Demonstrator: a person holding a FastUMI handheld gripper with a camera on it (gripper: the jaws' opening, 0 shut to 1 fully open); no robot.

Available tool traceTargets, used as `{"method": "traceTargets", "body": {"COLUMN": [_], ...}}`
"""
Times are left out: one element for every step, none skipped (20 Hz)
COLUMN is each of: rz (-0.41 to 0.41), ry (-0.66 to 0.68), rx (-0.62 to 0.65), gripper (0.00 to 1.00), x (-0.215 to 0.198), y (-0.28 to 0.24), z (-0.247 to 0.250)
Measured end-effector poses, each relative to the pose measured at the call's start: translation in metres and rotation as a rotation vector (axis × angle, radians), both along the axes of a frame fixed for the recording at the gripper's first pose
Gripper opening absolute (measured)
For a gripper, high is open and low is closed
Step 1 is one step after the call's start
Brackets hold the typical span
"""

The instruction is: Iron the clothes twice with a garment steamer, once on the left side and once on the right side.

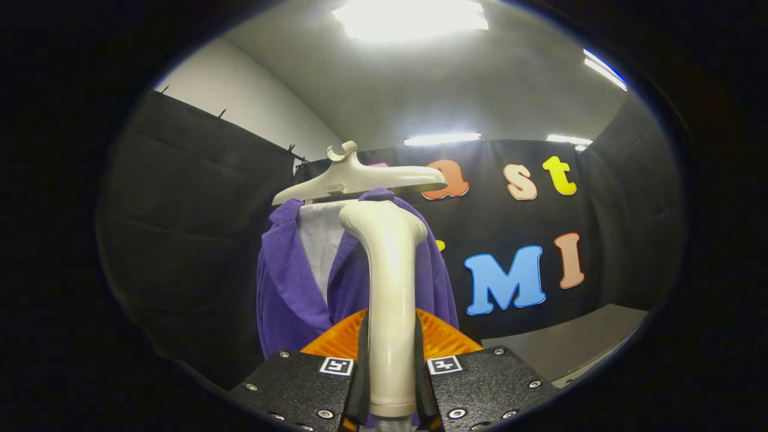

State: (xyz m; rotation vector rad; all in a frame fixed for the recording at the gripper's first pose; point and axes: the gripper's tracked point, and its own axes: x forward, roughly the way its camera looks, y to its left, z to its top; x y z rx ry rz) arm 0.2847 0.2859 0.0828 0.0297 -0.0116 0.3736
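the purple garment (288,282) hangs open on a pale hanger (360,180) so both front sides can be reached. the garment steamer (390,288) stands upright before it, its handle clamped between the gripper (391,384) fingers, head near the collar.

The gripper (391,384) has its jaws clamped on the cream handle of the garment steamer (390,288), held upright. Just beyond, a purple jacket (288,288) over a white shirt (318,240) hangs on a cream hanger (366,179).
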Motion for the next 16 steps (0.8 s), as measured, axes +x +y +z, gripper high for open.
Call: {"method": "traceTargets", "body": {"rz": [0.005,0.010,0.012,0.015,0.022,0.026,0.029,0.031,0.035,0.040,0.041,0.038,0.034,0.033,0.031,0.028], "ry": [0.012,0.025,0.036,0.045,0.056,0.067,0.078,0.083,0.093,0.107,0.116,0.121,0.127,0.137,0.150,0.162], "rx": [-0.011,-0.020,-0.027,-0.034,-0.042,-0.055,-0.075,-0.089,-0.096,-0.097,-0.099,-0.103,-0.108,-0.110,-0.108,-0.108], "gripper": [0.30,0.30,0.30,0.30,0.31,0.31,0.31,0.31,0.31,0.31,0.31,0.31,0.31,0.31,0.31,0.31], "x": [-0.002,-0.004,-0.006,-0.008,-0.011,-0.013,-0.016,-0.019,-0.022,-0.025,-0.028,-0.030,-0.032,-0.034,-0.036,-0.038], "y": [0.001,0.001,0.001,0.001,0.003,0.004,0.004,0.003,0.005,0.005,0.005,0.004,0.003,0.002,0.002,-0.001], "z": [-0.009,-0.019,-0.028,-0.037,-0.048,-0.058,-0.069,-0.077,-0.085,-0.093,-0.099,-0.103,-0.108,-0.114,-0.121,-0.126]}}
